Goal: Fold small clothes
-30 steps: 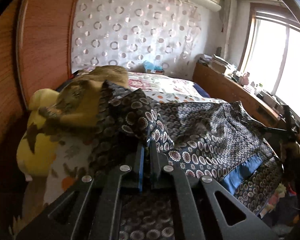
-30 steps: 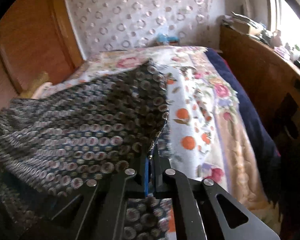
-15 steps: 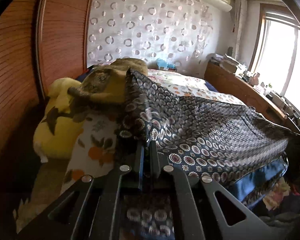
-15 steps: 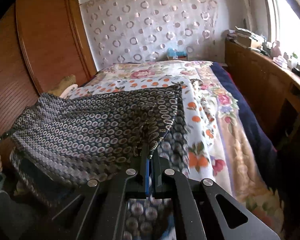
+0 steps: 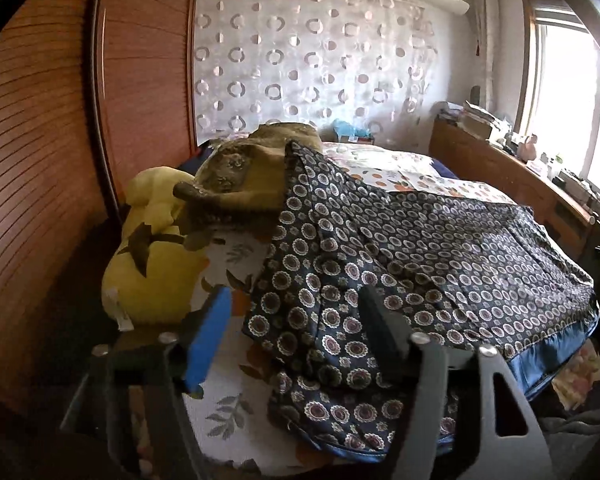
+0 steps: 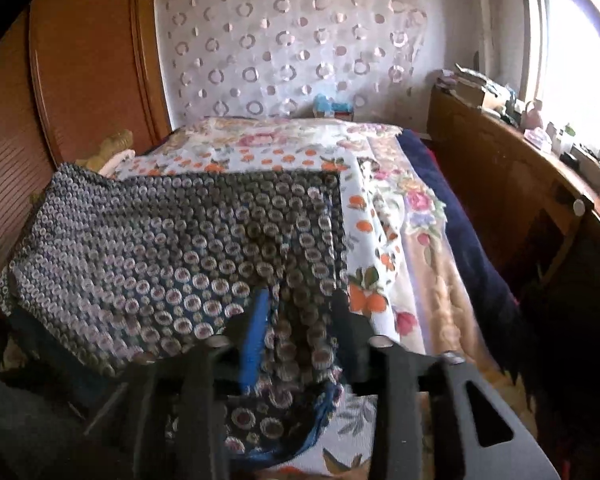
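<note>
Flowered bedding point(image 5: 236, 408) covers the bed beside a wooden wardrobe point(image 5: 40, 160) and a yellow plush toy point(image 5: 156, 256). On it lies the dark patterned garment point(image 5: 440, 264). The left gripper point(image 5: 296, 320) is opening, garment edge loose between its jaws; the right gripper point(image 6: 300, 316) is likewise opening around the cloth.

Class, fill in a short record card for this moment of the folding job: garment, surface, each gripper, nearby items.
garment: dark ring-patterned garment, spread over the bed
surface: floral bedspread
left gripper: jaws opening, cloth edge between them, pads not pressing
right gripper: jaws opening, cloth between them, not pinched
nearby items: yellow plush toy beside the garment; wooden wardrobe behind it
</note>
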A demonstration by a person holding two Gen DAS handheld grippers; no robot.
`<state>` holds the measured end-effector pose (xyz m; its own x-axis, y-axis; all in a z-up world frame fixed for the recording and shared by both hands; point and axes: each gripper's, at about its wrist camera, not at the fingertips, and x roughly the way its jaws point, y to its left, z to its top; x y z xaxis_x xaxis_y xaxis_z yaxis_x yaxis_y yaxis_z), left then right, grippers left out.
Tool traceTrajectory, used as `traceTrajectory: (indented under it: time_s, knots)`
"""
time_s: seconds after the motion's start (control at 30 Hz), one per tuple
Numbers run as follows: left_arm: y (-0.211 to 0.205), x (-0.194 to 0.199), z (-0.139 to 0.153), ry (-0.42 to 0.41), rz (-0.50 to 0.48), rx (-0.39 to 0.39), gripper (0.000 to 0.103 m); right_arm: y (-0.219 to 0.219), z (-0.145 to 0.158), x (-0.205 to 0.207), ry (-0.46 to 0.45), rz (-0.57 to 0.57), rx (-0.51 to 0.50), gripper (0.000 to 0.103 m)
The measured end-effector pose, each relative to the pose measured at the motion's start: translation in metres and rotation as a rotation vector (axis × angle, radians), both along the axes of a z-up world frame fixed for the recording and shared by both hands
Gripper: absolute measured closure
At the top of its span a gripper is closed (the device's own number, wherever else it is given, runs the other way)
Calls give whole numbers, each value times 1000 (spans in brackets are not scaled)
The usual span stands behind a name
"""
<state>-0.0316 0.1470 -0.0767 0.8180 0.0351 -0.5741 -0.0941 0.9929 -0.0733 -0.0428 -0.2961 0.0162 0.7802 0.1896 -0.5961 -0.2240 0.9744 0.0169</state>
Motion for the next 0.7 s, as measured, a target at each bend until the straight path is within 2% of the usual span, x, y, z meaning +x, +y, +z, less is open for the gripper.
traceTrajectory:
  time_s: [0.13,0.4,0.6,0.7]
  knots:
    - [-1,1,-5,12,-1,-12,28,12,-6,4,-6,13,-21,55]
    - [1,7,-23,56,20,-3,27,34,-39,29,60,63,-20,55]
    - [17,14,-34,71,52,-36,27,41,-65,45,109,57,-58,55]
    - [20,20,-40,95,51,-49,27,42,-68,44,77,55,-74,52]
